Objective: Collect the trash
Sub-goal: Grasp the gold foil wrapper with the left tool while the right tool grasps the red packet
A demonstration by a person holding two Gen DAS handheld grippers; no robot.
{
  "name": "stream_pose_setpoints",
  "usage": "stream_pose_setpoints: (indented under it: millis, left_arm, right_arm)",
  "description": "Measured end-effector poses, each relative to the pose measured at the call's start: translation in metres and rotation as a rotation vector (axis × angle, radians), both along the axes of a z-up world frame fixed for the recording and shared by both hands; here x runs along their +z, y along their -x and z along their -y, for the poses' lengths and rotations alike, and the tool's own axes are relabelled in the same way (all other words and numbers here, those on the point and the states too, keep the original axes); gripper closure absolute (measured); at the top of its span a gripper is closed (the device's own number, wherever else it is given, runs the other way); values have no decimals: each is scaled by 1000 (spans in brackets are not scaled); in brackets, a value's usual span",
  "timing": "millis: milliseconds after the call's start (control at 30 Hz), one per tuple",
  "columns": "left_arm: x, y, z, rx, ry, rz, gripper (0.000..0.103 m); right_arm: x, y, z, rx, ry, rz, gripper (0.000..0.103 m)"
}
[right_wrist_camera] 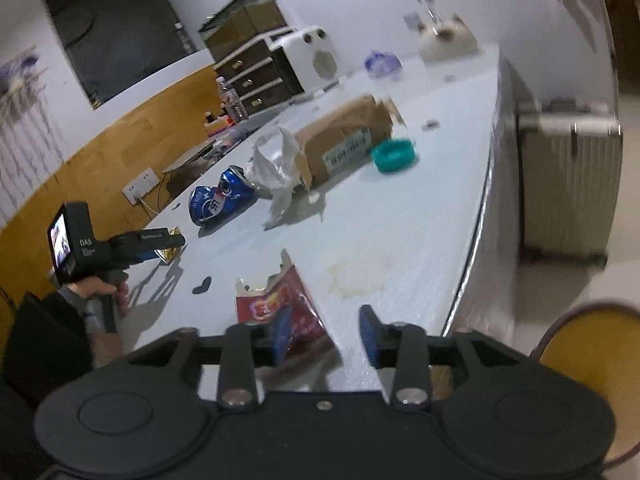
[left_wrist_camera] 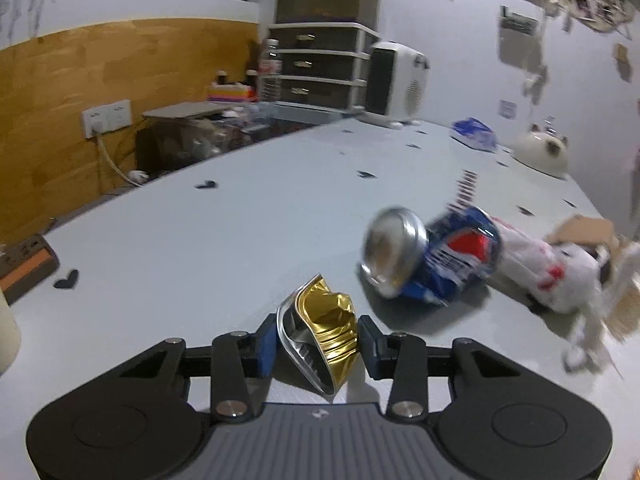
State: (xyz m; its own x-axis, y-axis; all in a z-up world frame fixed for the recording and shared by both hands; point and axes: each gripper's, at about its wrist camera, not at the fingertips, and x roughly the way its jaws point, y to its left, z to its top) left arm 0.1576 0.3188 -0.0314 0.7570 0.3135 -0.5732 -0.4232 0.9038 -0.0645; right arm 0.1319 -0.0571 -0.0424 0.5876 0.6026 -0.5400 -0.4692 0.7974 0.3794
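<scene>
My left gripper (left_wrist_camera: 318, 342) is shut on a crumpled gold and silver wrapper (left_wrist_camera: 324, 340), held just above the white table (left_wrist_camera: 200, 240). A crushed blue Pepsi can (left_wrist_camera: 432, 260) lies ahead to the right, with a white plastic bag (left_wrist_camera: 548, 272) beside it. In the right wrist view my right gripper (right_wrist_camera: 325, 334) is open over the table's near edge, with a torn red snack wrapper (right_wrist_camera: 280, 308) lying by its left finger. The left gripper (right_wrist_camera: 168, 242), the can (right_wrist_camera: 222, 196), the bag (right_wrist_camera: 272, 168) and a torn cardboard box (right_wrist_camera: 344, 136) show farther off.
A teal lid (right_wrist_camera: 394, 155) lies right of the box. A white heater (left_wrist_camera: 396, 80), a drawer unit (left_wrist_camera: 320, 68), a blue bag (left_wrist_camera: 474, 133) and a cat-shaped bowl (left_wrist_camera: 542, 154) stand at the back. A suitcase (right_wrist_camera: 568, 184) and a yellow stool (right_wrist_camera: 588, 340) stand beyond the table edge.
</scene>
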Motion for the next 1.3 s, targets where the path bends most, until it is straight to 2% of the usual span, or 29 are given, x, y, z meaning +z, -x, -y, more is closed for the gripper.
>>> stream_pose_setpoints:
  millis: [67,133,267,400,533,700,767,833,1033,1067,1133,1200,1300]
  left_arm:
    - [0,8,7,-40,4,2,60]
    - [0,16,18,-84,4,1,60]
    - [-1,36,42,-173,13,3,60]
    - [-3,57,70,-261,19,1,60]
    - [-4,73,93,-321,14,-3,60]
    - [-6,87,112,-352,17,1,60]
    - [-7,91,118,-354,10,2,60]
    - [-7,97,126,-353,-2,6,60]
    - [-10,102,135,-278,17,37,59]
    - [-10,101,135,-262,26,41,57]
    - [-9,99,136,-233,58,53,46]
    - [-9,96,137,-192,72,64,43]
    - [-12,95,143,-153,53,77,43]
  right_arm:
    - [4,4,-1,23,3,41,41]
    - [8,7,-6,55,13,82,30]
    - [11,12,-24,116,83,161,21]
    - [3,7,-48,167,168,178,23]
    - [-3,-2,-66,171,244,194,31]
    - [-13,-2,-72,185,297,206,36]
    - [-14,3,-72,181,307,225,46]
    - [-14,6,-69,173,297,228,47]
    - [-15,21,-63,140,283,236,48]
    - [-15,23,-63,138,285,237,48]
    - [-15,27,-62,133,286,237,48]
    - [-15,30,-62,126,284,236,48]
    - [-15,34,-60,114,279,233,48]
